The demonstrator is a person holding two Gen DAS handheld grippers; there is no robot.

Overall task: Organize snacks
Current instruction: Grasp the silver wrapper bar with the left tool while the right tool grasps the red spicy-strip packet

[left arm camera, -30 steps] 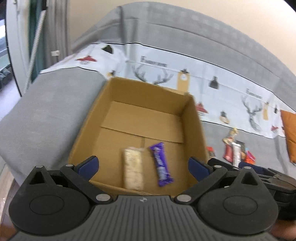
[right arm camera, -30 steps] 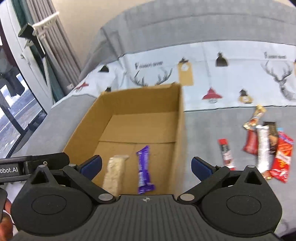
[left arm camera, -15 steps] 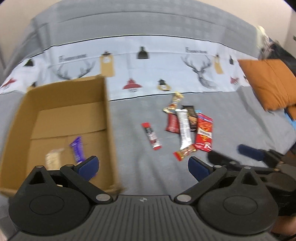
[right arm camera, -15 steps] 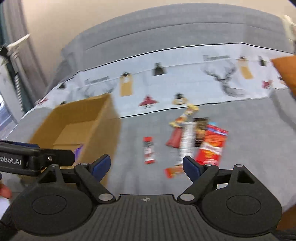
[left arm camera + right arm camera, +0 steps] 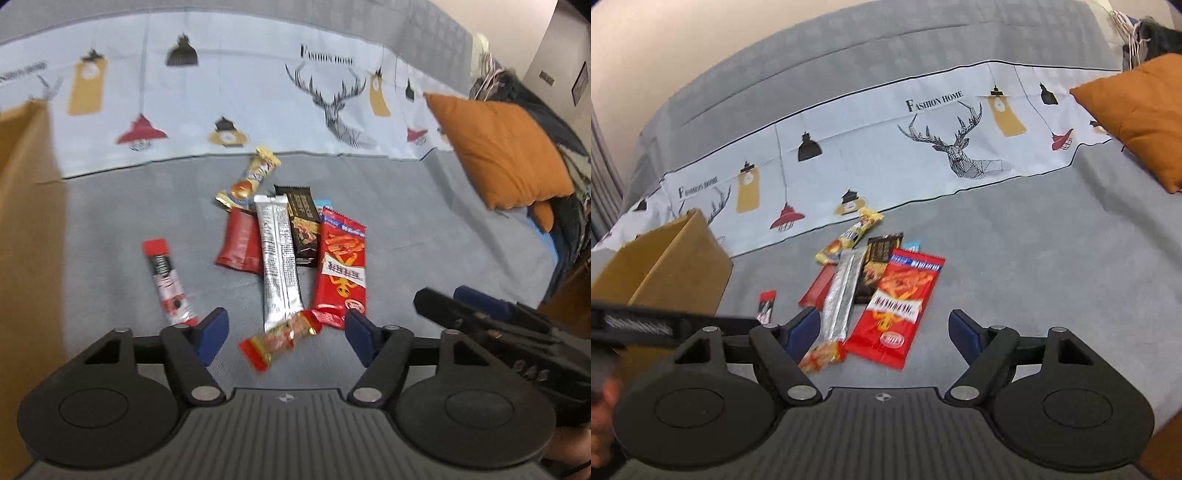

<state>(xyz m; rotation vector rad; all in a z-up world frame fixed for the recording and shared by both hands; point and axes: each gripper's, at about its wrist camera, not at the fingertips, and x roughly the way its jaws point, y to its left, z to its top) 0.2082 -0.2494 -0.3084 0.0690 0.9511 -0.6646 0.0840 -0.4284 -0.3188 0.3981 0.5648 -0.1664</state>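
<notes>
Several snack packets lie in a loose pile on the grey bed cover: a long silver bar (image 5: 279,254) (image 5: 840,295), a big red packet (image 5: 343,266) (image 5: 897,306), a black bar (image 5: 303,229), a dark red packet (image 5: 240,242), a yellow bar (image 5: 251,181) (image 5: 851,234), a small red-orange packet (image 5: 280,338) (image 5: 822,356) and a red-black stick (image 5: 168,284) (image 5: 765,306) apart at the left. My left gripper (image 5: 286,332) is open and empty just above the small red-orange packet. My right gripper (image 5: 884,332) is open and empty over the big red packet. The cardboard box (image 5: 26,206) (image 5: 668,266) stands at the left.
An orange pillow (image 5: 502,151) (image 5: 1137,114) lies at the right. A printed white strip with deer and lamps (image 5: 886,147) runs across the bed behind the snacks. The right gripper's body (image 5: 498,332) shows at the right of the left wrist view.
Both grippers have swung right, away from the box with two bars inside, and closed in on the snack pile. Both stay open and empty.
</notes>
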